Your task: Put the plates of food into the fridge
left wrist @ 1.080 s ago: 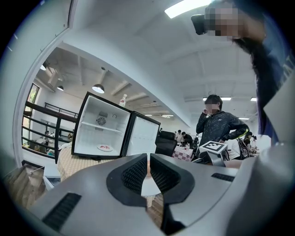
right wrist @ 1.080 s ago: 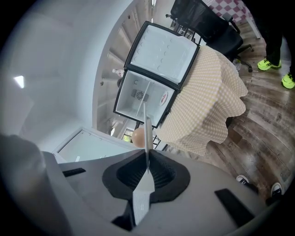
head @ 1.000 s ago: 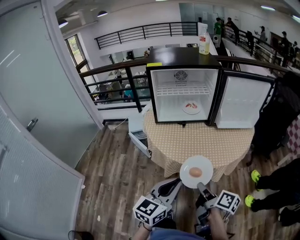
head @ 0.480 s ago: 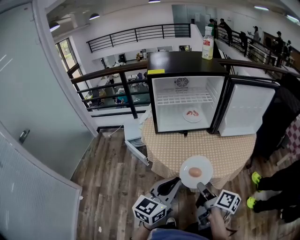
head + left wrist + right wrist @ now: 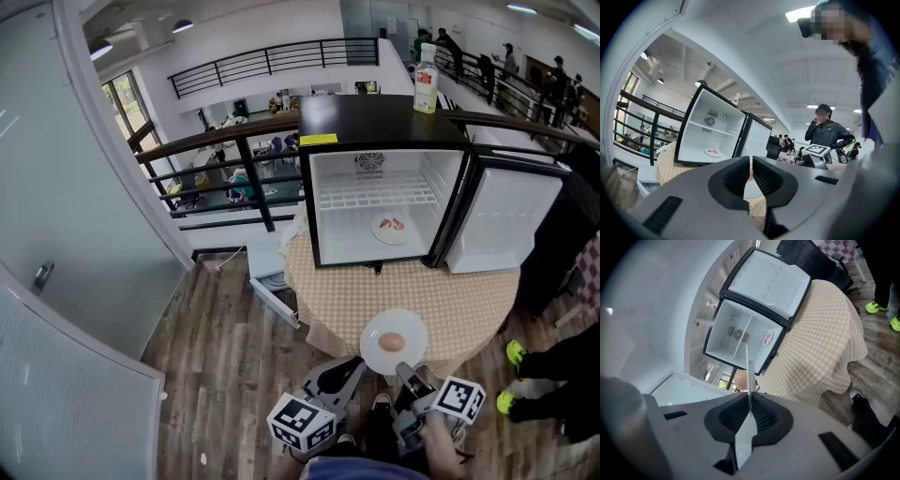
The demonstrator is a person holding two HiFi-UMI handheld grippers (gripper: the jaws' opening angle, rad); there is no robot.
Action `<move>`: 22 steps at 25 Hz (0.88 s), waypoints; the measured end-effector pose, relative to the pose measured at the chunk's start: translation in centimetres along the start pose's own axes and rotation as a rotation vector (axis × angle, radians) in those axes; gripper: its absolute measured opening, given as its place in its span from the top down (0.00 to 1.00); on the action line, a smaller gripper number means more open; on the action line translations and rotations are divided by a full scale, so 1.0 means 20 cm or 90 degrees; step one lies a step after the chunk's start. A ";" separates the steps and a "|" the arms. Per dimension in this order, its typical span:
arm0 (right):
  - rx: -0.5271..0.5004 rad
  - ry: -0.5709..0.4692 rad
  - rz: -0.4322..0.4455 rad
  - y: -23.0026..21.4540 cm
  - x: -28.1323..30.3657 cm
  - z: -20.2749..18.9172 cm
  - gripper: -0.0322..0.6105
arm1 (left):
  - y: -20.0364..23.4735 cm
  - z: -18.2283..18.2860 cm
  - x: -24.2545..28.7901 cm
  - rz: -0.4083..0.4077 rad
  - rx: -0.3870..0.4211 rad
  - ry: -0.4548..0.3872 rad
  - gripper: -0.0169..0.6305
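Note:
A small black fridge (image 5: 380, 178) stands open on a round table with a checked cloth (image 5: 412, 291). Inside, on its floor, lies a white plate with red food (image 5: 391, 228), also seen in the left gripper view (image 5: 711, 152). My right gripper (image 5: 405, 373) is shut on the near rim of a second white plate (image 5: 394, 342) that carries a round tan piece of food (image 5: 393, 342); it hangs over the table's near edge. In the right gripper view the plate (image 5: 749, 376) runs edge-on between the jaws of the right gripper (image 5: 749, 411). My left gripper (image 5: 342, 373) (image 5: 751, 174) is shut and empty, left of the plate.
The fridge door (image 5: 506, 225) stands open to the right. A bottle (image 5: 427, 91) sits on the fridge top. A person in dark clothes with yellow-green shoes (image 5: 514, 354) stands right of the table. A glass wall (image 5: 75, 234) and a black railing (image 5: 225, 150) run along the left.
The fridge and table sit a little lower and nearer in the head view. The held plate and both grippers keep their places relative to each other.

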State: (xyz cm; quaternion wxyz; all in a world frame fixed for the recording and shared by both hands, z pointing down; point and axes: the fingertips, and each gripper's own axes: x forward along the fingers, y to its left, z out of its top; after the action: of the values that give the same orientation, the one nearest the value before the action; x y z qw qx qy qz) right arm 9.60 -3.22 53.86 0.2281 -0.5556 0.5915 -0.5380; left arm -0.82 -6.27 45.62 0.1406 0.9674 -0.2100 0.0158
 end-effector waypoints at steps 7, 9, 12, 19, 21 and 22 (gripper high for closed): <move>-0.004 0.040 0.002 -0.02 0.23 0.09 0.91 | 0.21 -0.01 0.10 0.050 -0.012 -0.002 0.95; -0.004 0.047 0.005 -0.03 0.30 0.15 0.91 | 0.28 0.03 0.15 0.062 -0.011 -0.008 0.95; -0.010 0.057 -0.004 -0.02 0.41 0.27 0.91 | 0.39 0.09 0.24 0.078 -0.012 -0.014 0.95; -0.010 0.079 0.001 -0.02 0.66 0.55 0.91 | 0.54 0.14 0.46 0.095 -0.019 -0.005 0.95; -0.013 0.084 0.002 -0.03 0.72 0.62 0.91 | 0.57 0.14 0.53 0.096 -0.018 -0.003 0.95; -0.013 0.087 0.005 -0.03 0.75 0.65 0.91 | 0.58 0.15 0.56 0.095 -0.015 -0.004 0.95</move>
State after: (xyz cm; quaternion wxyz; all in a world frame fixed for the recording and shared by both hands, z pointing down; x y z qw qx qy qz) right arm 16.94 -21.72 55.20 0.1837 -0.5176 0.6135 -0.5674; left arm 4.51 -21.60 46.83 0.1495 0.9474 -0.2822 0.0206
